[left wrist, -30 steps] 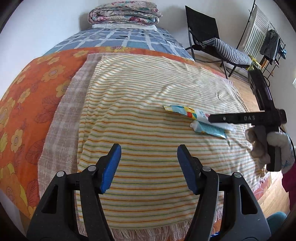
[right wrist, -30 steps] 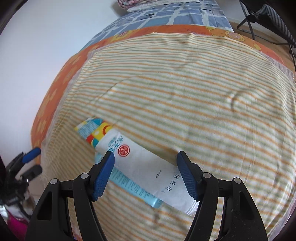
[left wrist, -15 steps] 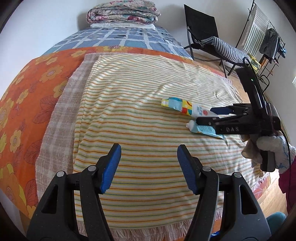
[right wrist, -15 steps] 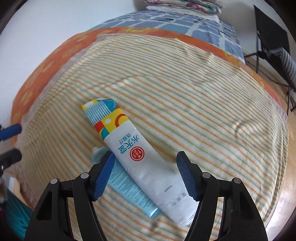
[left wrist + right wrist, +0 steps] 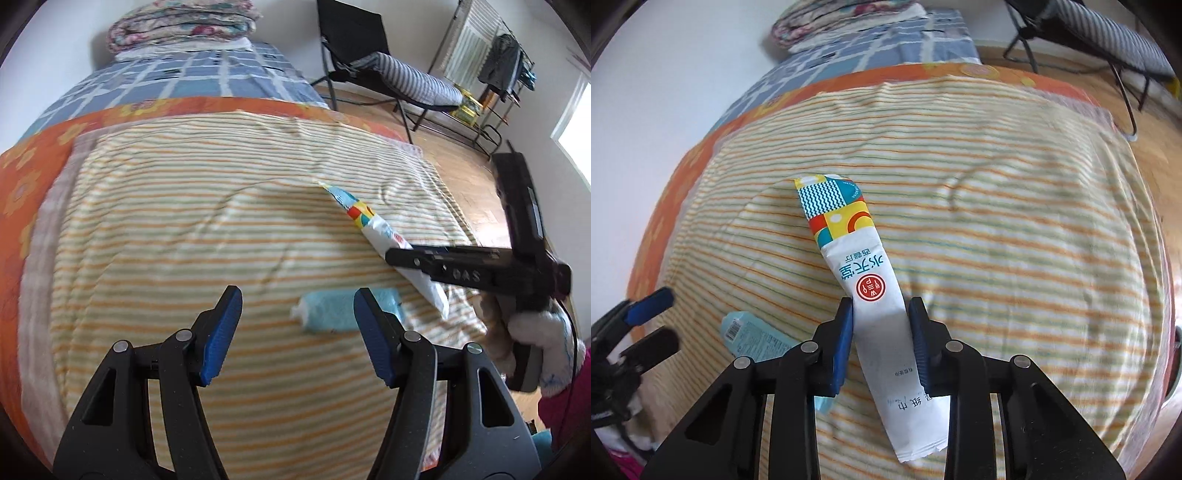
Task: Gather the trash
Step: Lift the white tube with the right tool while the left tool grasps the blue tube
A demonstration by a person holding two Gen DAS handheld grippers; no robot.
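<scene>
A long white wrapper (image 5: 866,280) with a colourful end and red seal is clamped between my right gripper's (image 5: 880,314) blue pads and lifted off the striped blanket (image 5: 1015,229). In the left wrist view the same wrapper (image 5: 373,225) hangs from the right gripper (image 5: 391,254). A light-blue packet (image 5: 332,310) lies flat on the blanket, partly behind my left gripper's right pad. It also shows in the right wrist view (image 5: 757,338). My left gripper (image 5: 297,325) is open and empty, just short of the blue packet.
The bed carries an orange flowered sheet (image 5: 22,177), a blue checked cover (image 5: 177,81) and folded quilts (image 5: 181,26) at the far end. A black folding chair (image 5: 369,55) and a clothes rack (image 5: 495,59) stand on the wooden floor to the right.
My right gripper has closed on the white wrapper and raised it, leaving the blue packet on the blanket. My left gripper has moved right and forward, toward the blue packet.
</scene>
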